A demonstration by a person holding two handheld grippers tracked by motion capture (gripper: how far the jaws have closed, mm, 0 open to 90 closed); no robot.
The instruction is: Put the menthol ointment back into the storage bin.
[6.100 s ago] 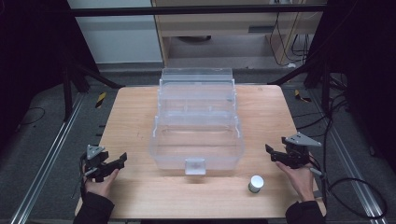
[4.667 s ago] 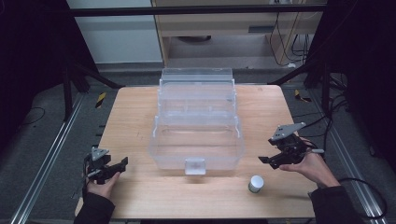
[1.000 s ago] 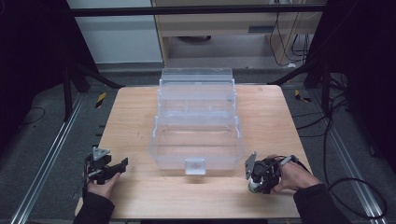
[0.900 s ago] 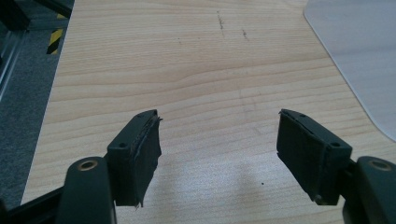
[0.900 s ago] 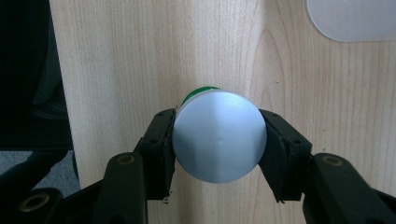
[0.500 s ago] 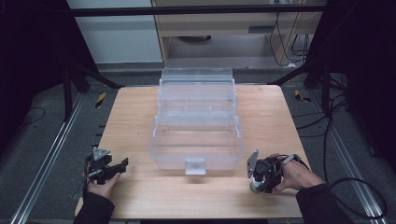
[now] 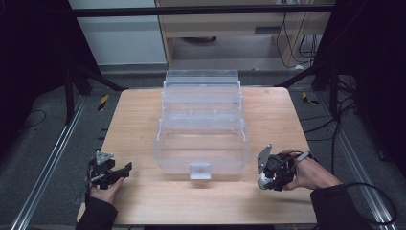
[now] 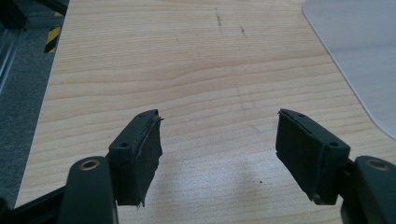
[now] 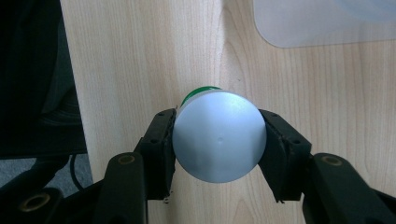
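Wooden table [image 7: 143, 120], one clear box [image 7: 201, 139], one jar [image 9: 218, 142]

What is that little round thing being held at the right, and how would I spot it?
Start at the big clear plastic box in the middle of the wooden table. Just off its near right corner, the right gripper is shut on a small can. It is the one small round thing there, with a silver-grey top and a green body.

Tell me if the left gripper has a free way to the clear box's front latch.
Probably yes. The left gripper is open and holds nothing, and bare table lies between it and the latch on the clear box. The right gripper, shut on the can, stays off to the other side.
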